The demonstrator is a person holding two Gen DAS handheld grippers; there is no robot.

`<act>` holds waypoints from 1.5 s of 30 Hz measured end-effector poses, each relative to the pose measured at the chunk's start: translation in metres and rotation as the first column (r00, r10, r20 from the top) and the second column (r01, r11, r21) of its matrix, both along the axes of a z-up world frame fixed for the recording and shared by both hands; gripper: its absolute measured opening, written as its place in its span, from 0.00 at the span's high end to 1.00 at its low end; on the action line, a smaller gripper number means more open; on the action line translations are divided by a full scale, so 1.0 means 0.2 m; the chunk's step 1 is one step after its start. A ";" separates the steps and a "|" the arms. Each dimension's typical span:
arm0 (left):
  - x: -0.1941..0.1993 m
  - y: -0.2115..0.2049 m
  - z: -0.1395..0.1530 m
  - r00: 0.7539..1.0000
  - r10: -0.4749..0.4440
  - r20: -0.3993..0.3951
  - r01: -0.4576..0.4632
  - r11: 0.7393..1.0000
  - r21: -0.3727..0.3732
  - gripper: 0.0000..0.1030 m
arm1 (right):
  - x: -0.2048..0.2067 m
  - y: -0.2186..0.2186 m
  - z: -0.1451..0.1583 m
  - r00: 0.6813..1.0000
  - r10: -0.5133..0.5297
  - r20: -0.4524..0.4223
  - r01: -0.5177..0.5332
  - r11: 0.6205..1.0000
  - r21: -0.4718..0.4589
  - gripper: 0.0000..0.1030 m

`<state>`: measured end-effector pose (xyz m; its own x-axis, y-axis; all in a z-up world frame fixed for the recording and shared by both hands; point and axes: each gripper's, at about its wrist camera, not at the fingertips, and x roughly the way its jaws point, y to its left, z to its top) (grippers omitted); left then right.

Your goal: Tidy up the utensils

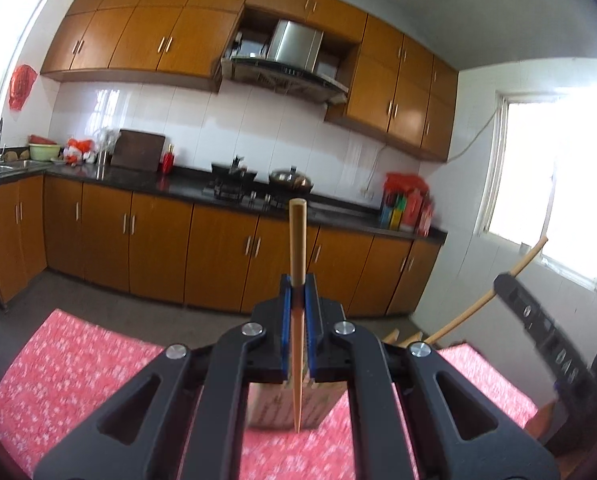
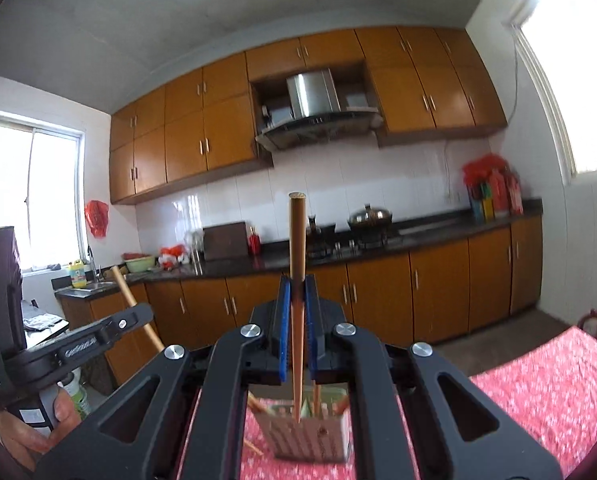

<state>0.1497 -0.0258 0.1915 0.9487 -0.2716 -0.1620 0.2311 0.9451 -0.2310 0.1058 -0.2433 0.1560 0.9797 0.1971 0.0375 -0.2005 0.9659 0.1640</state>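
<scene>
Fingers [image 1: 311, 300] tight around upright chopstick [image 1: 298, 236]

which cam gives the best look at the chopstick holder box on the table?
Right wrist view. The holder box shows its open top with chopsticks already standing in it, framed between the right gripper arms. In the left wrist view the holder box is mostly hidden behind the left gripper; only its front face shows.

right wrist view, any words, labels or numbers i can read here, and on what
Left gripper body: white lettering along the arm and a small white label lower down, both too blurred to read.
Utensil box on the red cloth: rows of print on its front, blurred, unreadable.
Yellow bottle by the sink: a label, too small to read.
Colourful packages on the counter: print too small to read.
Nothing reads clearly.
</scene>
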 end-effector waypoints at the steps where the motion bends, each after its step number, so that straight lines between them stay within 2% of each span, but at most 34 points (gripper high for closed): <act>1: 0.02 -0.01 0.03 1.000 0.004 0.015 -0.004 1.000 -0.006 0.93 | 0.01 0.01 0.01 1.000 0.000 0.012 0.000 1.000 -0.006 0.93; 6: 0.11 -0.03 0.11 0.997 0.043 0.059 -0.041 0.999 -0.030 0.93 | 0.10 0.05 0.03 0.999 0.001 0.036 0.000 0.999 -0.032 0.93; 12: 0.27 -0.06 0.06 0.994 0.085 0.065 -0.084 0.996 -0.023 0.93 | 0.25 0.04 -0.04 1.000 -0.025 0.000 0.025 0.999 -0.045 0.92; 23: 0.49 -0.10 -0.16 0.996 0.067 -0.058 -0.067 0.998 -0.001 0.92 | 0.44 -0.03 -0.20 0.985 -0.012 -0.172 0.014 1.000 0.007 0.92; 28: 0.48 -0.07 -0.15 0.996 0.065 -0.056 -0.065 0.998 -0.005 0.85 | 0.43 -0.04 -0.18 0.984 -0.009 -0.176 0.012 1.000 0.016 0.90; 30: 0.44 -0.04 -0.13 0.997 0.069 -0.044 -0.070 0.998 -0.010 0.80 | 0.40 -0.05 -0.16 0.986 -0.015 -0.165 0.018 1.000 0.018 0.79; 31: 0.43 -0.03 -0.12 0.997 0.072 -0.040 -0.072 0.997 -0.014 0.78 | 0.38 -0.05 -0.15 0.987 -0.019 -0.157 0.023 1.000 0.020 0.70; 34: 0.35 0.03 -0.10 0.996 0.083 -0.031 -0.084 0.996 -0.021 0.71 | 0.32 -0.06 -0.12 0.990 -0.031 -0.138 0.033 0.999 0.014 0.64; 36: 0.28 0.08 -0.11 0.994 0.104 -0.030 -0.104 0.995 -0.002 0.64 | 0.26 -0.06 -0.12 0.990 -0.051 -0.133 0.050 0.999 -0.009 0.54; 37: 0.25 0.10 -0.11 0.993 0.110 -0.031 -0.110 0.994 0.007 0.63 | 0.22 -0.06 -0.12 0.989 -0.063 -0.131 0.060 0.998 -0.024 0.46; 38: 0.21 0.13 -0.13 0.993 0.115 -0.031 -0.115 0.993 0.020 0.58 | 0.20 -0.06 -0.12 0.989 -0.071 -0.131 0.067 0.997 -0.034 0.39; 40: 0.14 0.18 -0.16 0.991 0.132 -0.035 -0.130 0.990 0.049 0.51 | 0.14 -0.07 -0.14 0.987 -0.086 -0.135 0.079 0.995 -0.056 0.34; 43: 0.02 0.25 -0.23 0.988 0.144 -0.051 -0.139 0.986 0.086 0.40 | 0.05 -0.06 -0.19 0.981 -0.117 -0.156 0.104 0.991 -0.089 0.15; 45: -0.09 0.27 -0.29 0.986 0.160 -0.054 -0.152 0.980 0.126 0.25 | -0.01 -0.07 -0.24 0.975 -0.126 -0.181 0.111 0.990 -0.092 0.08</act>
